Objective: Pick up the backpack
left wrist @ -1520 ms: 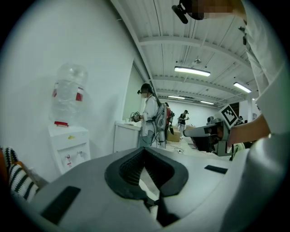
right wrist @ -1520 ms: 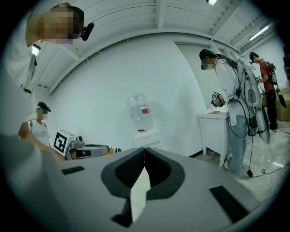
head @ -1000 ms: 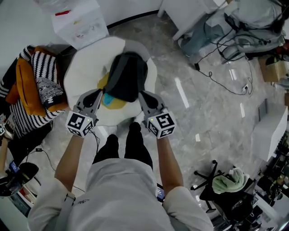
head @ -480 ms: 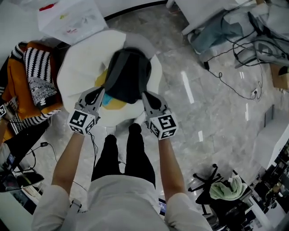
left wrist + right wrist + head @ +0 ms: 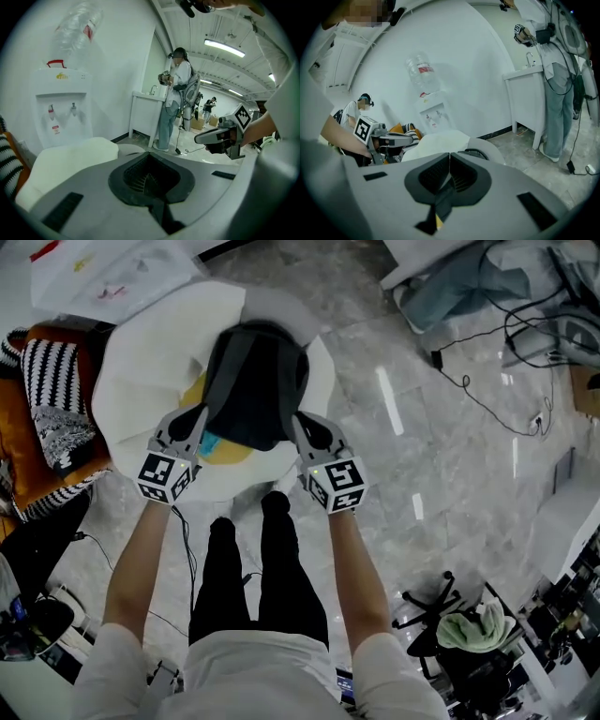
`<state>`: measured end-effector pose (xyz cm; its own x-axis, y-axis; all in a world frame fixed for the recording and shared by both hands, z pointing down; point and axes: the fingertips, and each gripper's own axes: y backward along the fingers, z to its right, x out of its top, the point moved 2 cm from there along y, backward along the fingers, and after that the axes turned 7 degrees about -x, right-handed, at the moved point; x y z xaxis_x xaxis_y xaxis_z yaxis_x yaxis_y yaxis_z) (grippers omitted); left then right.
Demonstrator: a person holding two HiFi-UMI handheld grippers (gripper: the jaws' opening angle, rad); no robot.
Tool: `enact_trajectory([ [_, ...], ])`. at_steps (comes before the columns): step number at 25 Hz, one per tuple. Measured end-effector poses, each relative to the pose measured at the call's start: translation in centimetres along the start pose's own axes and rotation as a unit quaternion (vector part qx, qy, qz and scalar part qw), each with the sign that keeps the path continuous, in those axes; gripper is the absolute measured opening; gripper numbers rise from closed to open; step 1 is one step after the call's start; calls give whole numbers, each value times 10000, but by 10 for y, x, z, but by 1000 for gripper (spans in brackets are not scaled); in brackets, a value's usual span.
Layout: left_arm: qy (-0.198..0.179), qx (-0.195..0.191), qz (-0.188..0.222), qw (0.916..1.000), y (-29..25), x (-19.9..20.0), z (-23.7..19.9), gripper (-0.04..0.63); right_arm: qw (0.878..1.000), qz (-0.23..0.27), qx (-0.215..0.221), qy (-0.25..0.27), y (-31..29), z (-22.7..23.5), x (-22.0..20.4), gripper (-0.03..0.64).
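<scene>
Left claw [image 5: 201, 420] and right claw [image 5: 301, 424] each pinch shut on backpack [image 5: 255, 381] straps.

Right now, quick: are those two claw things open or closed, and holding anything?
Left gripper: closed, nothing held, beside the backpack.
Right gripper: closed, nothing held.

The backpack [image 5: 255, 381] lies on the cushion seat [image 5: 141, 352] at upper centre, with the left gripper [image 5: 199, 420] and right gripper [image 5: 300, 423] at its lower corners, piled clothes [image 5: 47, 399] at the left edge and cables [image 5: 487, 390] at upper right.
</scene>
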<state>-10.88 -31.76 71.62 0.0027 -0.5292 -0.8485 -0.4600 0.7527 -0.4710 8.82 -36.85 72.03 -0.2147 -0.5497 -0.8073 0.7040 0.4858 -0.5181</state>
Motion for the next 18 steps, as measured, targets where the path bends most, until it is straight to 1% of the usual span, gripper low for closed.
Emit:
enact_trajectory([
  [4, 61, -28, -86, 9999, -26, -22, -12, 3, 9999, -99, -89, -38, -19, 16, -25, 8],
  [9, 207, 17, -120, 9997, -53, -45, -28, 3, 9997, -162, -192, -33, -39, 31, -46, 8],
  [18, 187, 89, -540, 9983, -98, -92, -62, 3, 9992, -314, -257, 43, -80, 59, -85, 8],
])
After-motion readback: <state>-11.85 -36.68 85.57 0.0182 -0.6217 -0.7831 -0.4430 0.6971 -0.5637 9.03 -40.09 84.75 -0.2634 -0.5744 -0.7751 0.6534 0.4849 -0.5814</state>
